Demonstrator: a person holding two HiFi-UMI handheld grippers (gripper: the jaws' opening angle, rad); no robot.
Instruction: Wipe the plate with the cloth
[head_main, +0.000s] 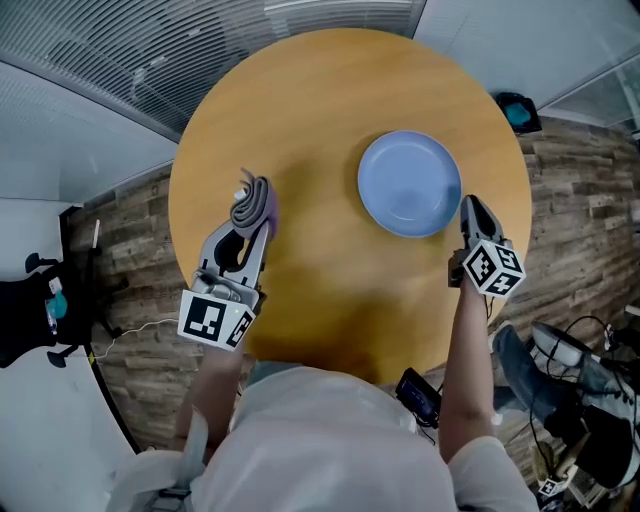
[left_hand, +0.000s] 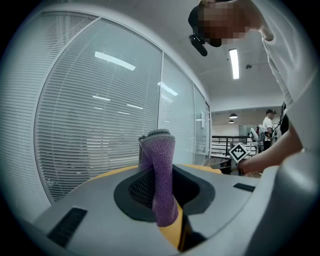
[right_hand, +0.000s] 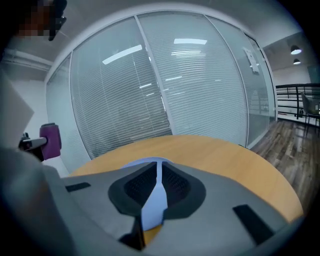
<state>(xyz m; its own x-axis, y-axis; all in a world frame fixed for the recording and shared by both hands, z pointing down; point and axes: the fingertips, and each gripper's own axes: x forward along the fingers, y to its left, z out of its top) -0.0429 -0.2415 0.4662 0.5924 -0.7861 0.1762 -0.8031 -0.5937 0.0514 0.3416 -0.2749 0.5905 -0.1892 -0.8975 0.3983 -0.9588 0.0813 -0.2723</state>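
Left gripper (head_main: 254, 205), at 9 o'clock side of surface (head_main: 330, 100): fingers clamped on bunched purple-grey cloth (head_main: 252, 198).
Blue plate (head_main: 408, 183) toward 2 o'clock of surface, well apart from cloth, nothing on it.
Right gripper (head_main: 470, 212) at plate's 4 o'clock rim: fingers narrowed to slit, rim pinched between them, I judge.
My read: cloth in hand, plate steadied, no contact between them. All wiping left to do.

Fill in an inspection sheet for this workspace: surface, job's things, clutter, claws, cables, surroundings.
Surface: round wooden table, no spills seen.
Job's things: blue plate flat on the table; purple-grey cloth held to its left.
Clutter: nothing seen on the table.
Claws: left claw shut on the cloth; right claw shut on the plate's rim.
Cables: loose cables on the floor, lower right.
Surroundings: plank floor, glass walls with blinds.
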